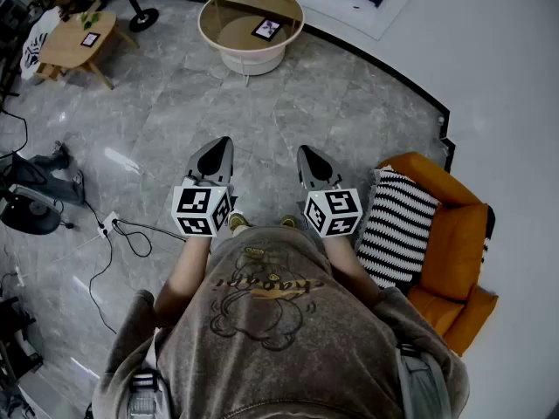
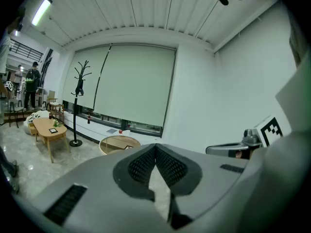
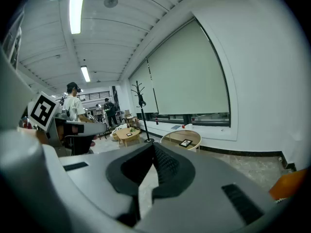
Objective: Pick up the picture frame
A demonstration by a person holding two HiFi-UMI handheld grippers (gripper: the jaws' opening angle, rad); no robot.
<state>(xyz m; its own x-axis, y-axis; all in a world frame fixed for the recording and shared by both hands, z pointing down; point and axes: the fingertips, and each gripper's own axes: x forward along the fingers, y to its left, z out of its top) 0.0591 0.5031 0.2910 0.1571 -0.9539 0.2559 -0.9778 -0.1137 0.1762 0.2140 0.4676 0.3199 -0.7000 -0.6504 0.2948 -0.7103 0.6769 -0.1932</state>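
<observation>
The picture frame (image 1: 266,29) is small and dark and lies flat on a round cream table (image 1: 223,9) far ahead across the floor. In the right gripper view the frame (image 3: 185,142) shows on that table (image 3: 171,139); in the left gripper view the table (image 2: 116,142) is just beyond the jaws. My left gripper (image 1: 225,141) and right gripper (image 1: 303,150) are held side by side in front of my body, well short of the table. Both point forward and slightly down. The jaws of each (image 2: 155,146) (image 3: 153,145) are shut with nothing between them.
A low wooden table (image 1: 79,40) with another small frame (image 1: 90,39) stands at the far left, next to a coat stand base (image 1: 143,18). An orange armchair (image 1: 454,243) with a striped cushion (image 1: 397,225) sits close on my right. Cables (image 1: 122,230) trail on the floor at left. People stand far off (image 3: 74,103).
</observation>
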